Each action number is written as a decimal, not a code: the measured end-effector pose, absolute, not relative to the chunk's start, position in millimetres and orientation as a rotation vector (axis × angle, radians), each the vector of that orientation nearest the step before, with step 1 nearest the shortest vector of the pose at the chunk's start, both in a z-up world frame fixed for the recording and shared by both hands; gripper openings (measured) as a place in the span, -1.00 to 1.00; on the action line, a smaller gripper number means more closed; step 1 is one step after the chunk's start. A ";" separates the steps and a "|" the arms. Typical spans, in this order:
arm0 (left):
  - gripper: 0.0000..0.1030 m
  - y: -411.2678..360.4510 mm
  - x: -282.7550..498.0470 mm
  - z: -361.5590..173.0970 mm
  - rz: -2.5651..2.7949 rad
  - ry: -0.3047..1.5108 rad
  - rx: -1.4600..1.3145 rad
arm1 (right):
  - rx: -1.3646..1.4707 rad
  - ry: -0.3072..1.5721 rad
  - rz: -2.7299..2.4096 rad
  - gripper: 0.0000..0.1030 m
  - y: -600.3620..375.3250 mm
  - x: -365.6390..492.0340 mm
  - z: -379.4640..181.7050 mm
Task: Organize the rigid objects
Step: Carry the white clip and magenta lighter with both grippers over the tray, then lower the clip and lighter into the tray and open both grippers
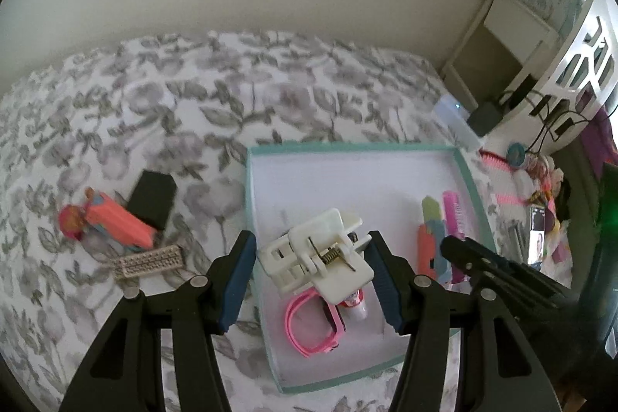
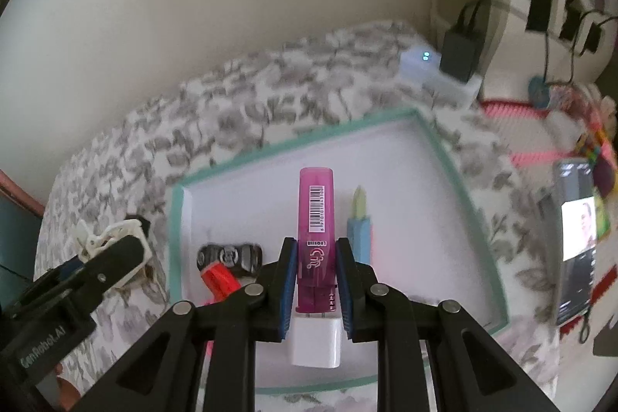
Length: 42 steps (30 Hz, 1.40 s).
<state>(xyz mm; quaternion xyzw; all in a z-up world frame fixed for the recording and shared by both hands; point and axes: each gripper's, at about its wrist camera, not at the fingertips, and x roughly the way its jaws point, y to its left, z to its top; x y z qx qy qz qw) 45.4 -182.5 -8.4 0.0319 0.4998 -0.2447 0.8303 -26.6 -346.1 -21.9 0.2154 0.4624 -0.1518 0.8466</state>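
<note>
My left gripper [image 1: 311, 244] is shut on a white plastic clip [image 1: 320, 257] with a metal spring, held over the near left part of a teal-rimmed white box [image 1: 347, 147]. My right gripper [image 2: 316, 246] is shut on a translucent magenta case [image 2: 316, 207] with a barcode label and a white end, above the same box [image 2: 293, 141]. Inside the box lie a pink strap [image 1: 309, 331], a small tube [image 1: 357, 304], a toy car [image 2: 231, 255] and a green, blue and orange cutter [image 1: 430, 230]. The right wrist view also shows the left gripper [image 2: 89, 257] holding the clip [image 2: 112, 238].
On the flowered bedspread left of the box lie an orange doll pack [image 1: 112, 222], a black box [image 1: 152, 199] and a sparkly hair clip [image 1: 150, 261]. To the right are a phone [image 2: 575, 238], a white charger block [image 2: 436, 72], a pink comb [image 1: 498, 161] and shelves.
</note>
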 end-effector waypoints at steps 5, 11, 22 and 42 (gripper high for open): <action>0.16 -186.7 47.7 -30.0 -0.540 1.143 0.035 | 0.453 1.020 -0.292 -0.59 -339.8 -22.6 -34.9; 0.16 -183.4 50.7 -41.6 -0.508 1.175 0.026 | 0.450 1.053 -0.278 -0.59 -336.8 -18.6 -43.3; 0.16 -182.2 54.3 -57.7 -0.501 1.244 -0.008 | 0.441 1.100 -0.266 -0.59 -330.9 -13.9 -54.7; 0.15 -190.1 57.4 -80.1 -0.486 1.316 0.028 | 0.410 1.158 -0.279 -0.59 -327.0 -8.6 -71.5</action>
